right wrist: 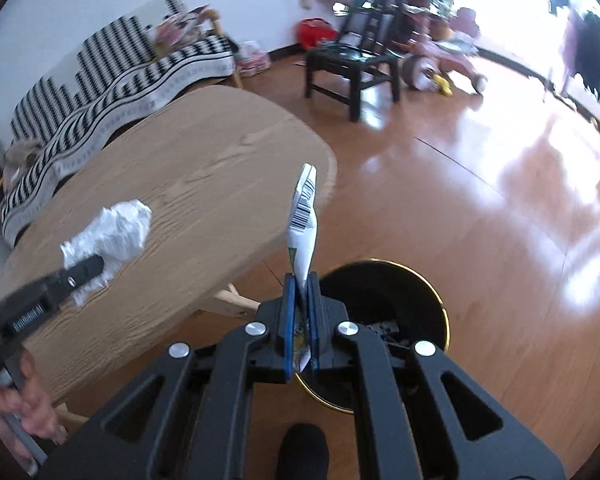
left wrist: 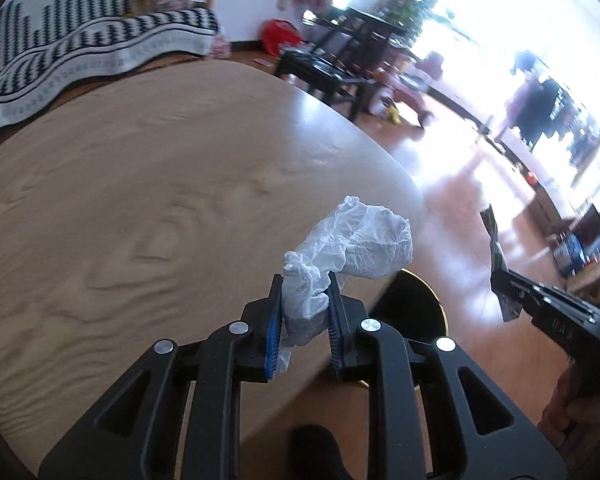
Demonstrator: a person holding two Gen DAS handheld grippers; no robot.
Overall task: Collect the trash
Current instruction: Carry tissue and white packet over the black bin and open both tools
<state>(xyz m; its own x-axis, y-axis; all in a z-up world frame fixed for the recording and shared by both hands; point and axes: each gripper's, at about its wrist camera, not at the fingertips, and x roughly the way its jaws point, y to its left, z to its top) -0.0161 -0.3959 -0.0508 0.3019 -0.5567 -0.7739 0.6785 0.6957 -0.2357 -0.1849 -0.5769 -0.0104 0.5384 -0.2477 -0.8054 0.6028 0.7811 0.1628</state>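
Left wrist view: the left tongs (left wrist: 305, 284) are clamped on a crumpled white tissue (left wrist: 356, 246), which sticks up and forward between the blue pads and hangs over the edge of the wooden bench (left wrist: 140, 184). Just past that edge, on the floor, part of a black bin (left wrist: 412, 308) with a gold rim shows. At the right, the right tongs (left wrist: 504, 276) pinch a thin packet.

Right wrist view: the right tongs (right wrist: 301, 280) are clamped on a flat white wrapper (right wrist: 303, 224) with a barcode, held upright just above the near rim of the black bin (right wrist: 384, 300). At the left, the left tongs (right wrist: 94, 266) grip the tissue (right wrist: 114, 228) above the bench (right wrist: 188, 184).
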